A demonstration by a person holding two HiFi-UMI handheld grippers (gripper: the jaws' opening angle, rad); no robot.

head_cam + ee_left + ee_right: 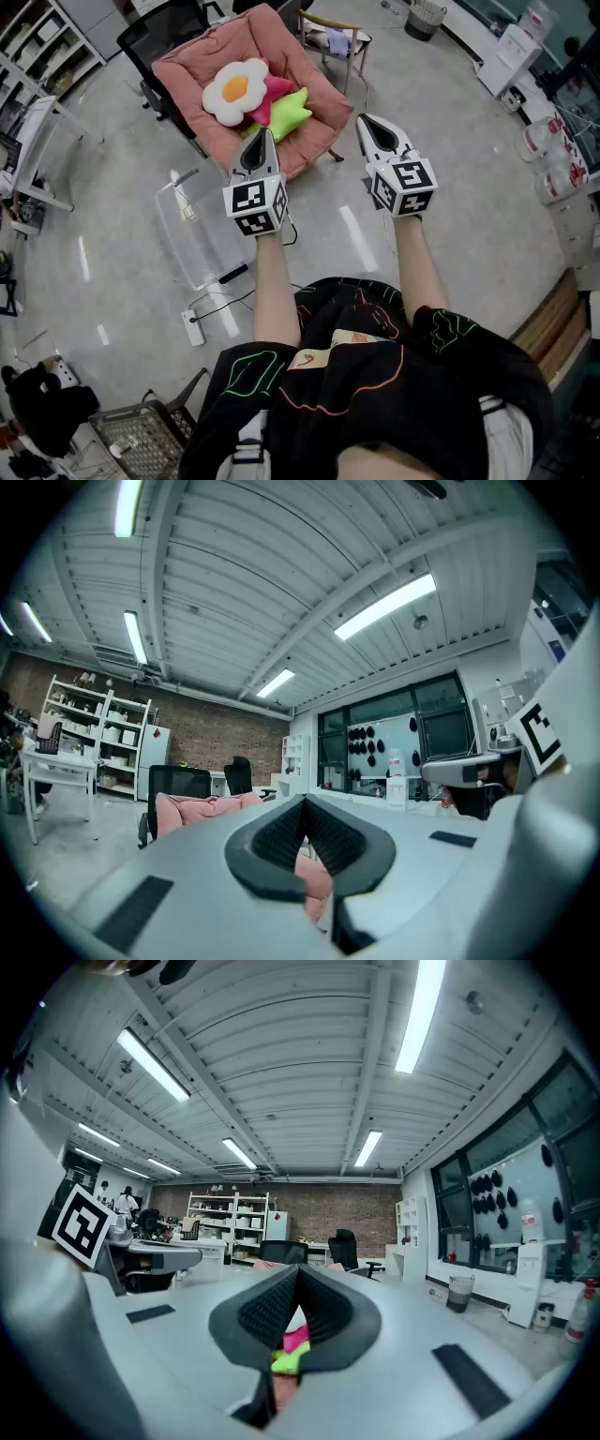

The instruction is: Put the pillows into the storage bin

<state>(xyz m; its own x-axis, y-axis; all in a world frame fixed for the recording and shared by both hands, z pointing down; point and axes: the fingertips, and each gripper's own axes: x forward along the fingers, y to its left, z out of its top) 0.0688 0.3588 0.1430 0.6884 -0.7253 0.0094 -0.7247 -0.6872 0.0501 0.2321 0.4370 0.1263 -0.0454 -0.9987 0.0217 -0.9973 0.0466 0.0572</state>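
— Where are the pillows?

— All three lie heaped on the seat of the pink chair (314,70), toward its front edge: a daisy pillow (234,89) at the back left, a pink star pillow (274,94) in the middle, a green star pillow (289,112) at the front right. The heap's long line runs along that diagonal.

— And the grippers?

— Both have their jaws pressed together with nothing between them. The left gripper (261,141) points at the seat's front edge, just short of the green star; it looks the nearer one. The right gripper (369,127) sits off the seat's front right corner, aimed at the same heap.

— The bin?

— The clear storage bin (192,234) stands on the floor before the chair's front left corner, beside the left gripper. It looks empty.

— Anything in the way?

— Nothing between jaws and pillows. A power strip (193,328) and its cable lie on the floor near the bin; a black office chair (155,33) stands behind. The jaws would need opening first, I'd judge.
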